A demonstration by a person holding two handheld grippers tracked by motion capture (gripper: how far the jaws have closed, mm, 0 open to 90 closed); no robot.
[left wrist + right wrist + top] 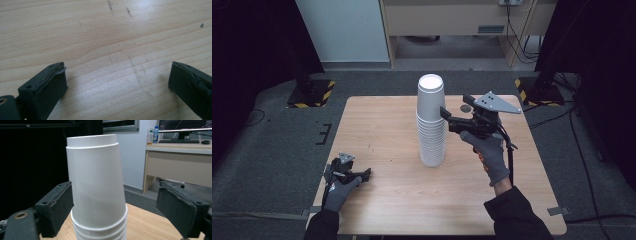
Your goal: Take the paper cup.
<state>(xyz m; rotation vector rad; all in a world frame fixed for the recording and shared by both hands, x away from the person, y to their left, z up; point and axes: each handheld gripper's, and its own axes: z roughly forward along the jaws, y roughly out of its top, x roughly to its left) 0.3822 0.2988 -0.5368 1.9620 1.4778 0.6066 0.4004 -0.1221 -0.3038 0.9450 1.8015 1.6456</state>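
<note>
A tall stack of white paper cups (pixel 431 120) stands upside down near the middle of the wooden table (pixel 382 125). My right gripper (pixel 451 111) is open, level with the upper part of the stack, its jaws reaching in from the right. In the right gripper view the top cup (pixel 96 182) stands between the two wide-apart pads (pixel 58 207), touching or nearly touching the left one. My left gripper (pixel 362 173) rests low at the table's front left, open; in the left gripper view its jaws (pixel 117 85) frame bare wood.
A desk (pixel 180 160) with a bottle and keyboard stands beyond the table in the right gripper view. Black stands with yellow-striped bases (pixel 312 92) sit on the floor at both far corners. Cables (pixel 582 150) trail on the floor at right.
</note>
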